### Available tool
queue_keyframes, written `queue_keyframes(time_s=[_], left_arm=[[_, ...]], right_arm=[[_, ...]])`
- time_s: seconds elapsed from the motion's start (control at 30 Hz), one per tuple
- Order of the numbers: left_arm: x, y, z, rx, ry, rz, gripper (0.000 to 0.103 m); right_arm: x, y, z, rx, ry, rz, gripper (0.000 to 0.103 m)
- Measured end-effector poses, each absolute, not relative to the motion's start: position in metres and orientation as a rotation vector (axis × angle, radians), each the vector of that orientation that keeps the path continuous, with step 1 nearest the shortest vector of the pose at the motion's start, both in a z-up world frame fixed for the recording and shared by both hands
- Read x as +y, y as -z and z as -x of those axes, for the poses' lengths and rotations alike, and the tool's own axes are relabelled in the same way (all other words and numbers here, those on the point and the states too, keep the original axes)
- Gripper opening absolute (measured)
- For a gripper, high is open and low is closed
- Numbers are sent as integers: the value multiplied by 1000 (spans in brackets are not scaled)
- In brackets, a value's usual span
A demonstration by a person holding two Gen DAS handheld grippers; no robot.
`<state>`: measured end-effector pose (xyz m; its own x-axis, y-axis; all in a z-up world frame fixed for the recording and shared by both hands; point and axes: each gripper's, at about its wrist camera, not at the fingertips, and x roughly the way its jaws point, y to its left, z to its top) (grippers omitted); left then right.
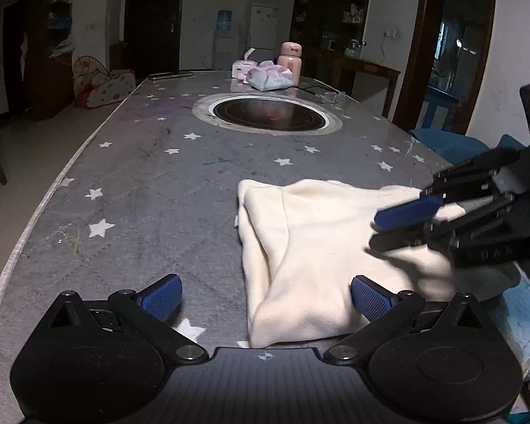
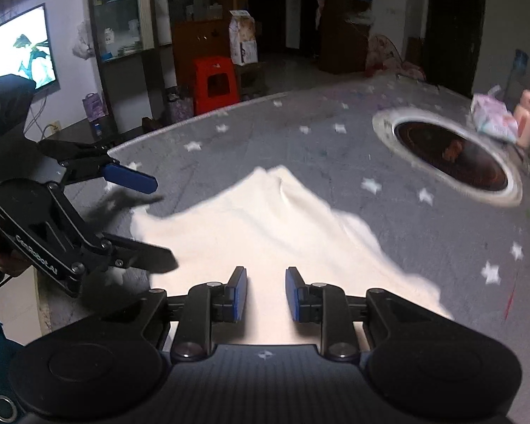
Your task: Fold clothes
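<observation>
A cream garment (image 1: 311,247) lies folded into a compact flat shape on the grey star-patterned table (image 1: 141,183); it also shows in the right wrist view (image 2: 251,226). My left gripper (image 1: 265,298) is wide open, with the garment's near left corner between its fingers. My right gripper (image 2: 265,293) is open with a narrower gap and hovers over the garment's near edge. It shows from the side in the left wrist view (image 1: 381,233), above the garment's right part. The left gripper appears in the right wrist view (image 2: 159,219), open at the garment's left edge.
A round black inset cooktop (image 1: 270,115) sits in the table's middle. Wipes packets (image 1: 270,77) and a pink bottle (image 1: 289,58) stand at the far end. The table's curved edge (image 1: 53,190) runs along the left. A red stool (image 2: 215,83) stands on the floor beyond.
</observation>
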<state>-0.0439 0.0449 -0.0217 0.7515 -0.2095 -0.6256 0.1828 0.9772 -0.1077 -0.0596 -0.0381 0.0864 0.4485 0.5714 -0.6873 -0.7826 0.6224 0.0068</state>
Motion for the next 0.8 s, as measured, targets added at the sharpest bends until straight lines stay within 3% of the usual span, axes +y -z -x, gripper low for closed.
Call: queue_keyframes(time_s=[0.23,0.37,0.8], left_arm=[[52,30,42,716,207,92,103],[52,31,43,712,203,79,103],[53,31,44,705,206,80,103]], right_arm=[[-25,-86,17,729,-823,261,23],[-23,-73,-5,784,-762,229,13],[6,-75,-11,763,-755,241,12]])
